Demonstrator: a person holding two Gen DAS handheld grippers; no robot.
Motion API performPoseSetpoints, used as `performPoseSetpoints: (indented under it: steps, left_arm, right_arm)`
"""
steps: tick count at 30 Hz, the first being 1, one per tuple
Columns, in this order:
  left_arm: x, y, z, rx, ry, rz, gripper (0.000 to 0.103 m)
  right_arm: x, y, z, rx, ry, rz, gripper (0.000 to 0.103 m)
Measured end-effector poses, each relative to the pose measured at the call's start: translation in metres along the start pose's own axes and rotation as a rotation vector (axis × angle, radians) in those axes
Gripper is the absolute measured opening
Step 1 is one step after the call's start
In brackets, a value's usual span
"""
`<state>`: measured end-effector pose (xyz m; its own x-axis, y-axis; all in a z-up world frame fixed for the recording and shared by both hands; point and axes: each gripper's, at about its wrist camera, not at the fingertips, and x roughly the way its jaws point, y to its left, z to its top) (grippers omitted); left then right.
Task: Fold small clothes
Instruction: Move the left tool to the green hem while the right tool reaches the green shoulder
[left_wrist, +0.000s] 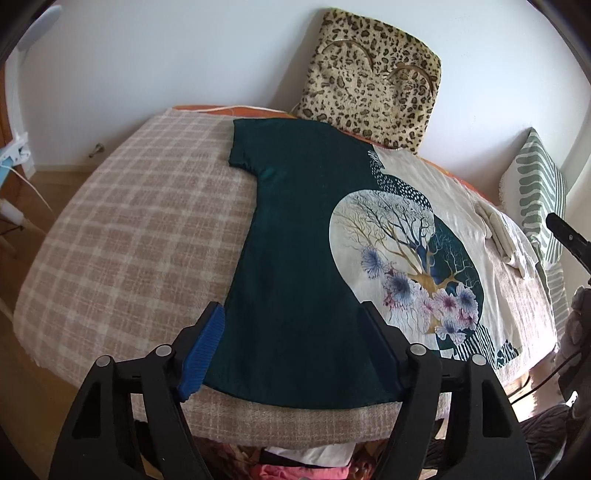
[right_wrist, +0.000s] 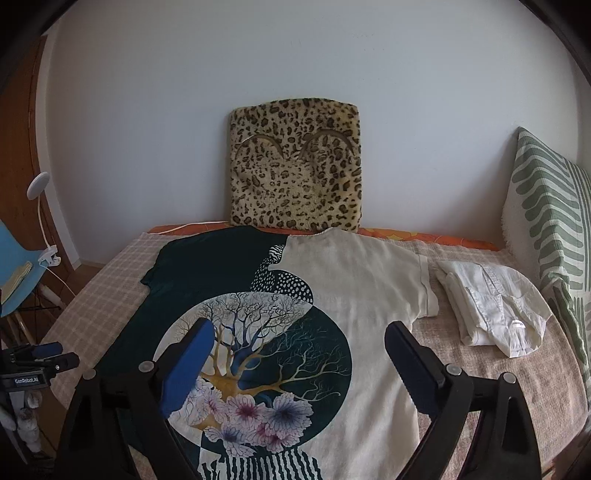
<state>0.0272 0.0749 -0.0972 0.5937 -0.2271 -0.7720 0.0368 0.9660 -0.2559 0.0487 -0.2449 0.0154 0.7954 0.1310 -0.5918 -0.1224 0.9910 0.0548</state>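
Observation:
A T-shirt (left_wrist: 295, 266), dark green on its left half and cream on its right, with a round tree-and-flower print, lies flat on the checked bed cover (left_wrist: 140, 229). It also shows in the right wrist view (right_wrist: 362, 295). My left gripper (left_wrist: 291, 314) is open and empty, hovering over the shirt's dark lower hem. My right gripper (right_wrist: 299, 332) is open and empty, above the print on the shirt's lower middle. The left gripper's tip (right_wrist: 48, 354) shows at the left edge of the right wrist view.
A folded white garment (right_wrist: 487, 306) lies on the bed right of the shirt. A leopard-print cushion (right_wrist: 295, 166) leans on the wall behind. A green-striped pillow (right_wrist: 550, 229) stands at the right. A blue chair (right_wrist: 18, 258) and a lamp (right_wrist: 38, 186) stand left of the bed.

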Motion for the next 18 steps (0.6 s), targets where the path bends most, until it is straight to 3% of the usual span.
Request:
performPoseSetpoints:
  steps: [4,9,13,18]
  left_arm:
    - [0.010,0.014,-0.011,-0.023,0.048,-0.006,0.052]
    - [0.020,0.031,-0.014,-0.051,0.087,-0.021,0.047]
    - [0.029,0.039,-0.015,-0.074,0.121,-0.041,0.030]
    - [0.033,0.045,-0.014,-0.103,0.138,-0.069,0.028]
  right_arm:
    - [0.026,0.043,0.023,-0.090,0.017,0.070,0.089]
    - [0.070,0.091,0.054,-0.149,0.101,0.172,0.083]
    - [0.106,0.128,0.074,-0.166,0.166,0.247,0.082]
    - [0.152,0.171,0.093,-0.180,0.232,0.299,0.077]
